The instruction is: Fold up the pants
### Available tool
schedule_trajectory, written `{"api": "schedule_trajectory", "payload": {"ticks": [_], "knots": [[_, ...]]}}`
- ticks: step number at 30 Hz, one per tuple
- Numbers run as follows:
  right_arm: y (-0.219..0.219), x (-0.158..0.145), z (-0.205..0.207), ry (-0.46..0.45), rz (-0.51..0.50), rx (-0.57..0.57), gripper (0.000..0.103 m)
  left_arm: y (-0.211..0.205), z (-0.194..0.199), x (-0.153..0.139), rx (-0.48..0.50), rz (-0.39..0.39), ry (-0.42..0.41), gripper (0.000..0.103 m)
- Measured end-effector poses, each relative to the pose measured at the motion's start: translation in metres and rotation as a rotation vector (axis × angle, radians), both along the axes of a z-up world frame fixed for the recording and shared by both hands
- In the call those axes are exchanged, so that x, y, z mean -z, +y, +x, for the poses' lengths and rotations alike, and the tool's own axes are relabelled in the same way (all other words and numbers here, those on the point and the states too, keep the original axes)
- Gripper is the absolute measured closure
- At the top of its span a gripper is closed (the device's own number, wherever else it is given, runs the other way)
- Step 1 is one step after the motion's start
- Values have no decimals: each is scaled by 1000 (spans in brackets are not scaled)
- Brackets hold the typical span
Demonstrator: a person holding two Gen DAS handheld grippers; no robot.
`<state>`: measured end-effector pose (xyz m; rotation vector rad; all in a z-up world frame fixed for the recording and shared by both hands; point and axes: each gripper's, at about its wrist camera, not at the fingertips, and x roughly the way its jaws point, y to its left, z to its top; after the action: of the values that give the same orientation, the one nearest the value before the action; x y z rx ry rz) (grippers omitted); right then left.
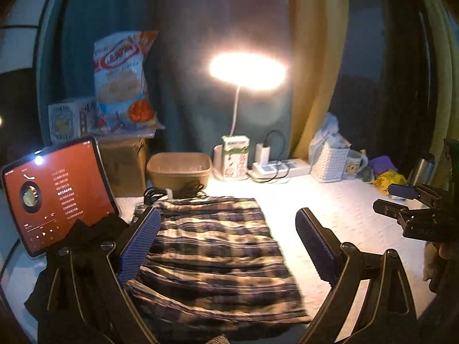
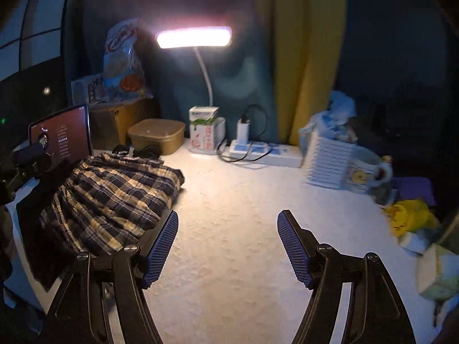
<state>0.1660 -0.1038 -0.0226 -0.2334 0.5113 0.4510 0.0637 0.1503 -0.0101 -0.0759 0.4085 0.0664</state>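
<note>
Left wrist view: my left gripper [image 1: 226, 246] has its jaws spread wide, holding nothing, and the plaid pants [image 1: 212, 255] lie flat on the white bench [image 1: 338, 209] straight ahead, filling the gap between the jaws and running under the left one. They look already folded into a compact rectangle, long axis running from the near edge of the bench toward the far edge. My right gripper [image 1: 398, 197] shows at the right side of this view, well apart from the cloth; its jaws look parted, also holding nothing.

Right wrist view: my right gripper [image 2: 226, 246] has wide jaws over bare bench, and the pants [image 2: 114, 197] lie off to the left of them, near the left edge. I judge my left hand much the nearer for any further fold.

A lit tablet [image 1: 57, 195] stands just beside the pants at the left edge, and a dark cable [image 1: 178, 192] lies at their far end. The near end of the pants is cut off by the frame and hidden behind my jaws. Dim light and blur hide the waistband and how many layers there are.
</note>
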Motion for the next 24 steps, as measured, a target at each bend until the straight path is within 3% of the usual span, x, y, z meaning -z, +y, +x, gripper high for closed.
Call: {"api": "schedule_trajectory", "payload": {"ticks": [2, 5, 10, 14, 24], "knots": [[-12, -8, -14, -28, 14, 16, 28, -12, -8, -5, 17, 14, -12, 1], [-30, -22, -35, -73, 36, 41, 20, -27, -22, -14, 34, 47, -59, 1], [-58, -44, -67, -161, 60, 100, 18, -50, -39, -27, 35, 116, -116, 1], [-80, -58, -89, -232, 88, 152, 7, -63, -50, -35, 65, 131, -163, 1], [-113, -53, -90, -232, 94, 237, 7, -70, -49, -31, 84, 105, -171, 1]]}}
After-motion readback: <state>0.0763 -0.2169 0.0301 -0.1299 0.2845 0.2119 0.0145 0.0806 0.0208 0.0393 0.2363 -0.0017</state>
